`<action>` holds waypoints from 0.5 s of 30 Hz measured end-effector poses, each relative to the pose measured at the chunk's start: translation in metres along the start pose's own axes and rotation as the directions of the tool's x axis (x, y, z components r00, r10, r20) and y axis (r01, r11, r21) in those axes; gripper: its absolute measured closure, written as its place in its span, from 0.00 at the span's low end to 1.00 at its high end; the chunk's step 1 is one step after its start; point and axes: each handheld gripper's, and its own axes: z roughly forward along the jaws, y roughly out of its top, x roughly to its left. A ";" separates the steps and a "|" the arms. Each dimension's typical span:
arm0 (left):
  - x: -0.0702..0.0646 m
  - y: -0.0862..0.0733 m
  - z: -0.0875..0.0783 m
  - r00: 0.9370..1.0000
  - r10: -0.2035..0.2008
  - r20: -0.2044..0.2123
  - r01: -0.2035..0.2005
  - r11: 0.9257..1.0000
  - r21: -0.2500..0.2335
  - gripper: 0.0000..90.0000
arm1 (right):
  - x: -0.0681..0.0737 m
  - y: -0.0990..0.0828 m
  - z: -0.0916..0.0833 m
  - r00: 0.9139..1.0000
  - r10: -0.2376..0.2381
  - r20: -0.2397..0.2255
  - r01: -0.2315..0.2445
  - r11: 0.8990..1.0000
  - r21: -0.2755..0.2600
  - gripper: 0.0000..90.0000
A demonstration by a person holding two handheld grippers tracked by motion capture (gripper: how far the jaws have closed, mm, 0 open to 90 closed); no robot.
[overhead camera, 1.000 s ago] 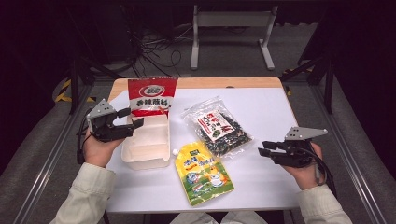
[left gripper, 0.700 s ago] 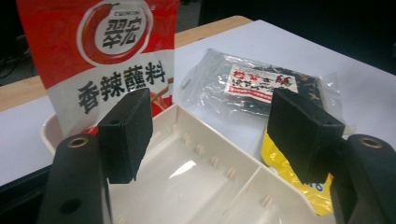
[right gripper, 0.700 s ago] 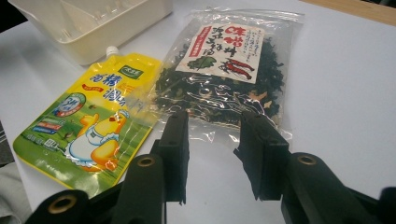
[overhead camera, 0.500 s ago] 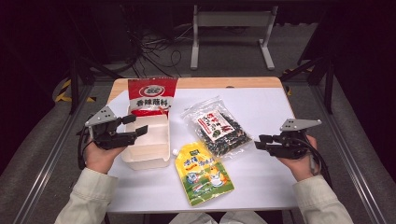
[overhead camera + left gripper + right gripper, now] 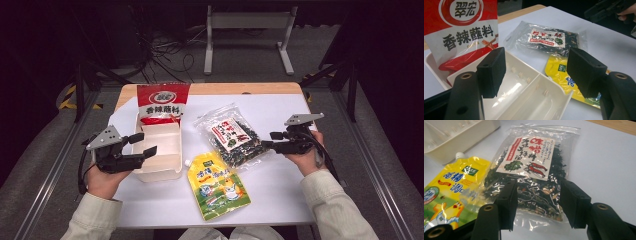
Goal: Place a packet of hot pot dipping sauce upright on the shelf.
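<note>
**Both grippers open at the tray and the seaweed bag**

A white divided tray [image 5: 159, 150] sits on the left part of the white table top [image 5: 280, 195]. Its compartments nearest the person are bare; a red seasoning packet [image 5: 162, 102] leans into its far end, one edge resting inside the tray. In the left gripper view the tray's centre divider and near corner lie between and below the jaws.

The left gripper [image 5: 141, 146] hovers over the tray's near left rim with its jaws wide apart and nothing between them. The right gripper [image 5: 268, 140] points at the right edge of a clear bag of dried seaweed [image 5: 234, 137]; its jaws have just been opening and stand apart, the bag's near edge lying ahead of them, the pads not pressing on it.

A yellow spouted pouch [image 5: 217, 185] lies flat near the person, its top corner just beside the seaweed bag and close to the tray's near right corner. Bare table top lies to the right of the bag and along the near edge.
</note>
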 end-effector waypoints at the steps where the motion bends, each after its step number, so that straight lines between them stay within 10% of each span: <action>1: -0.001 0.000 0.000 1.000 0.004 -0.003 -0.004 1.000 -0.001 0.36 | -0.002 0.002 0.004 1.000 0.010 0.005 -0.010 1.000 0.000 0.52; 15: -0.008 -0.001 0.004 1.000 0.008 0.005 -0.008 1.000 0.009 0.36 | -0.016 0.011 0.032 0.994 0.091 0.055 -0.093 0.995 0.039 0.53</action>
